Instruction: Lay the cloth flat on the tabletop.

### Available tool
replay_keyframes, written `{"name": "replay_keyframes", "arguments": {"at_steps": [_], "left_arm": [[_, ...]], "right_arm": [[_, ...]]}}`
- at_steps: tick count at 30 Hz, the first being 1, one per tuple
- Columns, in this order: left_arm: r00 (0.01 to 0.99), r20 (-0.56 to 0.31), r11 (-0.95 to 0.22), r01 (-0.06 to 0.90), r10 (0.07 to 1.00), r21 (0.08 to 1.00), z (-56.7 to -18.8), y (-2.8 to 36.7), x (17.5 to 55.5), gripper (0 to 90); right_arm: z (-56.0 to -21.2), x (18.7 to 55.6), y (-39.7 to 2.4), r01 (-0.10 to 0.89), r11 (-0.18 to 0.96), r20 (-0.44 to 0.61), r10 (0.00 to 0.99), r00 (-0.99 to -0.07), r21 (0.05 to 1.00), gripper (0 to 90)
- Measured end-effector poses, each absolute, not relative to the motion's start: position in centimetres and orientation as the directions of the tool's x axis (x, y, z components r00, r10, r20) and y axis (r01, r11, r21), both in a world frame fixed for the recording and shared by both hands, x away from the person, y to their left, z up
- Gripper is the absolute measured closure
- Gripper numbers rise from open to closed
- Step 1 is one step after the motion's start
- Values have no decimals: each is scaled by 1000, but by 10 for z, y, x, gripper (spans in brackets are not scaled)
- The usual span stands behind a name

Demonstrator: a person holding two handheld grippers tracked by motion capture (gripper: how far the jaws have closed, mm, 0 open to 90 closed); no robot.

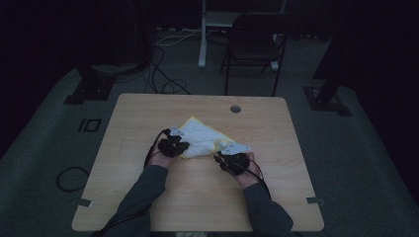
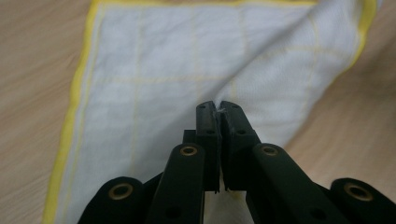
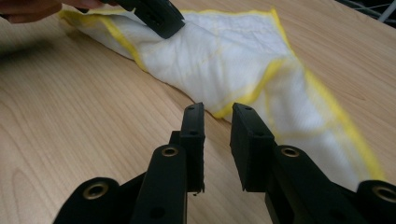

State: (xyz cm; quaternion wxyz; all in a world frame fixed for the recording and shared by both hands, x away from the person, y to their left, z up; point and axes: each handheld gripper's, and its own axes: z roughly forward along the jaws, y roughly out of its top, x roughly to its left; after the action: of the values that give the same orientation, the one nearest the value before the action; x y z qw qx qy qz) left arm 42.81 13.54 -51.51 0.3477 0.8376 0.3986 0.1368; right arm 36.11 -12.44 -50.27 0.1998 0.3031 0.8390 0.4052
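Note:
A white cloth with yellow edging and thin yellow grid lines (image 1: 202, 137) lies crumpled on the wooden table (image 1: 197, 197). My left gripper (image 1: 178, 144) is at the cloth's left side. In the left gripper view its jaws (image 2: 218, 112) are shut on a raised fold of the cloth (image 2: 163, 70). My right gripper (image 1: 225, 157) sits at the cloth's near right corner. In the right gripper view its jaws (image 3: 218, 114) stand apart with nothing between them, just short of a yellow-edged corner of the cloth (image 3: 224, 51). The left gripper (image 3: 159, 16) shows beyond it, on the cloth.
A round cable hole (image 1: 235, 108) sits near the table's far edge. Behind the table stand a dark folding chair (image 1: 252, 44) and a white post (image 1: 202, 34), with cables (image 1: 163, 79) on the floor. Bare wood lies in front of and beside the cloth.

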Motion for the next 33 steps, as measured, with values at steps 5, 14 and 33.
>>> {"name": "replay_keyframes", "arguments": {"at_steps": [5, 14, 33], "left_arm": [[627, -44, -436, 588, 778, 681, -521, 138, 429, 857], [626, -35, -440, 586, 779, 681, -522, 137, 429, 838], [631, -19, -452, 575, 775, 682, -522, 140, 424, 815]], "right_arm": [[-508, 373, -118, 373, 480, -76, 687, -722, 794, 743], [-523, 395, -105, 433, 476, -33, 701, -712, 766, 709], [-534, 412, -103, 546, 404, 85, 742, -665, 734, 668]]}}
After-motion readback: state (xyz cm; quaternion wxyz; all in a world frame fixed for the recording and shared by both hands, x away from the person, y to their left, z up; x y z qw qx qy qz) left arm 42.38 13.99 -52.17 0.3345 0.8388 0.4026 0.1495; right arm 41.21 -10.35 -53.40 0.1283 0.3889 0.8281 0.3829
